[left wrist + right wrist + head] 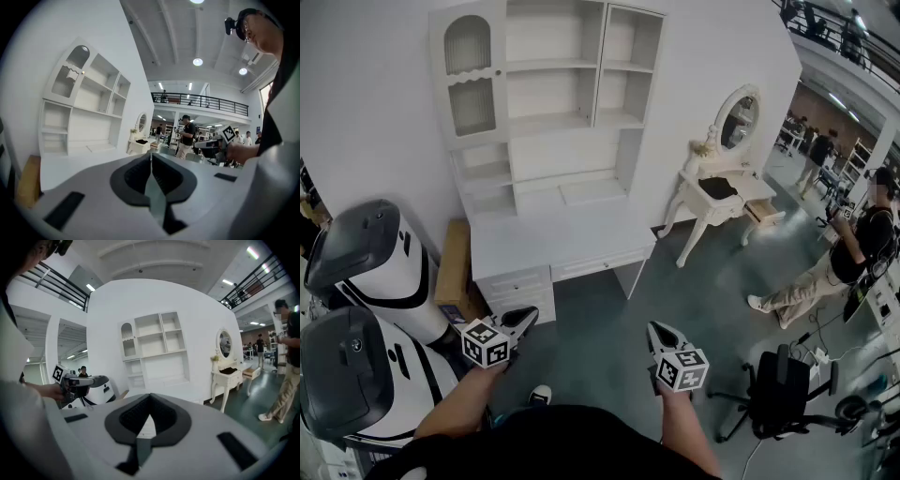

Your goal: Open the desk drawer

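Observation:
The white desk (562, 234) with a shelf hutch stands against the wall ahead. Its shallow centre drawer (602, 264) and the small drawer stack (517, 283) on the left are all shut. My left gripper (528, 313) hovers over the floor just in front of the drawer stack, apart from it, with its jaws shut and nothing between them. My right gripper (657, 328) hangs further right and nearer to me, also shut and empty. In the left gripper view the left gripper (150, 154) points past the desk (79, 157). In the right gripper view the right gripper (150, 396) faces the desk (187, 392).
Two white robot shells (366, 272) stand at the left, and a wooden board (453, 267) leans by the desk's side. A white dressing table (698, 202) with an oval mirror and an open drawer (766, 211) stands right. A person (853, 248) and a black chair (778, 384) are further right.

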### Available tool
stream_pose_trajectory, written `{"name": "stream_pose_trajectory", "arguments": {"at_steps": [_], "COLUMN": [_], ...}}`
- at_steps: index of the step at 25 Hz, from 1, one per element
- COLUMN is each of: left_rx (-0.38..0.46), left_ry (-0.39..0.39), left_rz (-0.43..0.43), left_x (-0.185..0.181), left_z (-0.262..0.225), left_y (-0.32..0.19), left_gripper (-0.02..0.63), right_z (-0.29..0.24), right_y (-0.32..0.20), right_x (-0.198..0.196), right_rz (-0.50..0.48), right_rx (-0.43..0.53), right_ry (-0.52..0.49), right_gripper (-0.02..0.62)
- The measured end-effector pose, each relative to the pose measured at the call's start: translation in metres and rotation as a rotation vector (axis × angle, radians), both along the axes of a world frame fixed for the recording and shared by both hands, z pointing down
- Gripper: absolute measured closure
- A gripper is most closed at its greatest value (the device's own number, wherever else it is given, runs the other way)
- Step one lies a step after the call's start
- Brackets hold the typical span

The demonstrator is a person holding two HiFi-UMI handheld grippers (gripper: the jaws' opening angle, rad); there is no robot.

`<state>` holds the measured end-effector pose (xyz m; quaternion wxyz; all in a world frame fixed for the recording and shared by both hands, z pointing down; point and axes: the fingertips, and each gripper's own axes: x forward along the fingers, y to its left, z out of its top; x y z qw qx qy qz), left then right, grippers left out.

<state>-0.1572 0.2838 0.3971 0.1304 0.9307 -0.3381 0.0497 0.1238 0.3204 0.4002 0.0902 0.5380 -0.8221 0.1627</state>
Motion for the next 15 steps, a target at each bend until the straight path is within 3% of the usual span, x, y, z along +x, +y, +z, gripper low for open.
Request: {"name": "stream_pose_trajectory", "arguments": {"at_steps": [6,15], "left_rx": [-0.009,-0.012], "left_ry": [0.006,-0.011], "left_rz": [-0.015,0.032], "left_x": [0.007,0.027], "left_z": [0.000,0.000], "left_y": [-0.006,-0.015], "left_gripper": [0.588,0.588], "right_z": [0.005,0.009], "right_y": [0.006,0.006], "right_x": [0.029,0.040], "right_rz": [0.039,0.084], "right_rx": [-0.008,0.012], "right_ry": [-0.014,-0.077], "right_gripper": [0.594,0.594]}}
